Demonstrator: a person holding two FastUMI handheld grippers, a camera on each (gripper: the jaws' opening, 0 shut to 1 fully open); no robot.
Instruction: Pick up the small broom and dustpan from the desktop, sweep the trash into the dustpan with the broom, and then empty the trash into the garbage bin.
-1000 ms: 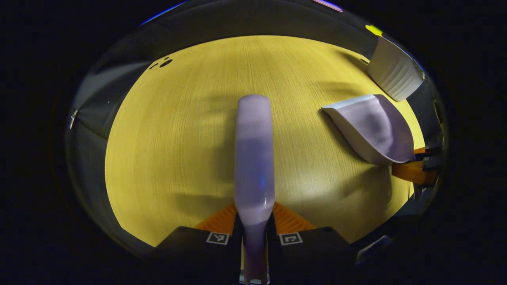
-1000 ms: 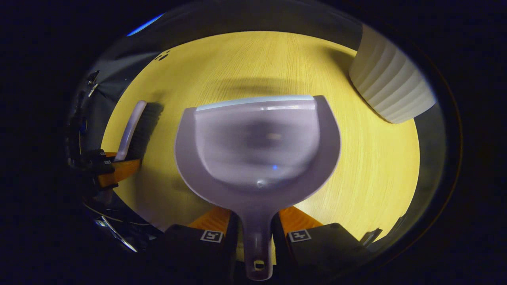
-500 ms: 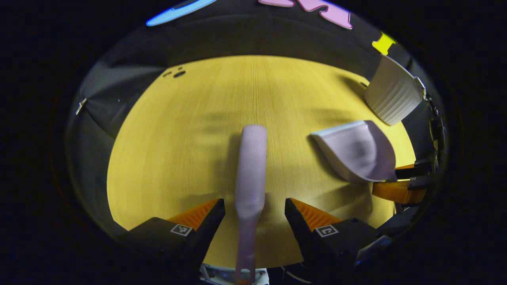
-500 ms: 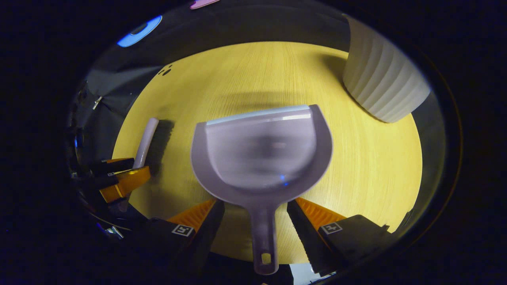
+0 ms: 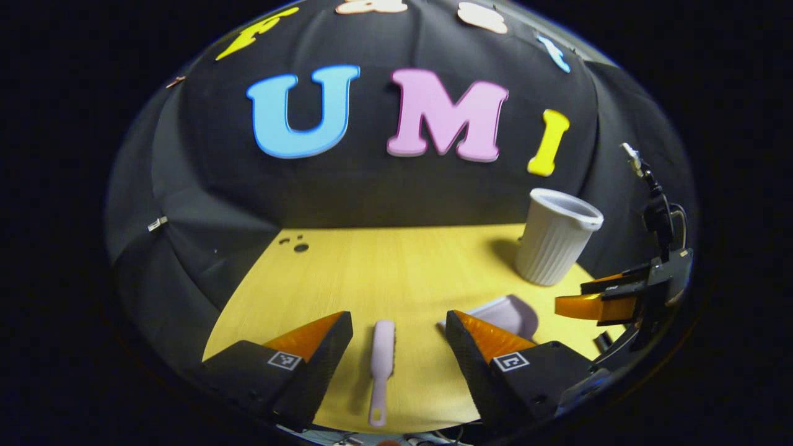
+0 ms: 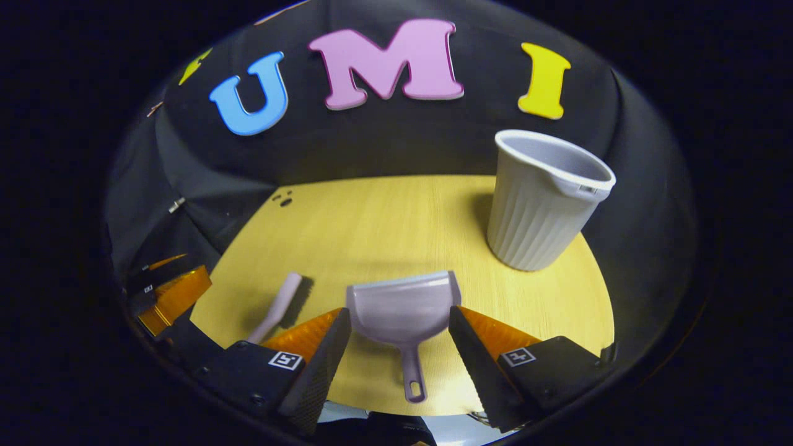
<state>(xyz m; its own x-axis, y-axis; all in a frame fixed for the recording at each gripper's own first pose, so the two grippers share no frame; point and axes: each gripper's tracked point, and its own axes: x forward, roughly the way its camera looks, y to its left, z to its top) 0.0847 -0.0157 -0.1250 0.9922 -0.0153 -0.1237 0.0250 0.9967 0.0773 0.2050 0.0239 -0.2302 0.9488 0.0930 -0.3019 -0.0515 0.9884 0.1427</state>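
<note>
Left gripper view looks down on the small broom [image 5: 381,365], which lies flat on the yellow tabletop [image 5: 372,272] with its handle toward the camera, framed between the fingers of the left gripper [image 5: 398,337]. That gripper's jaws stand wide apart and touch nothing; the broom sits on the wood below and beyond them. Just right of the broom, partly hidden by the right-hand finger, the dustpan [image 5: 511,313] rests on the tabletop.

Right gripper view shows the dustpan [image 6: 403,306] lying mouth away from the camera, handle pointing back, between the spread fingers of the right gripper [image 6: 399,334], which likewise holds nothing. The broom [image 6: 282,303] lies to the dustpan's left, bristles facing it, close by but apart from it.

Beyond the dustpan, toward the right rear of the tabletop [image 6: 384,217], stands the ribbed white garbage bin [image 6: 539,204], upright and open-topped; the left gripper view has the garbage bin [image 5: 554,238] near the far right corner. A few small dark specks [image 5: 297,243] lie at the far left corner of the tabletop.
</note>
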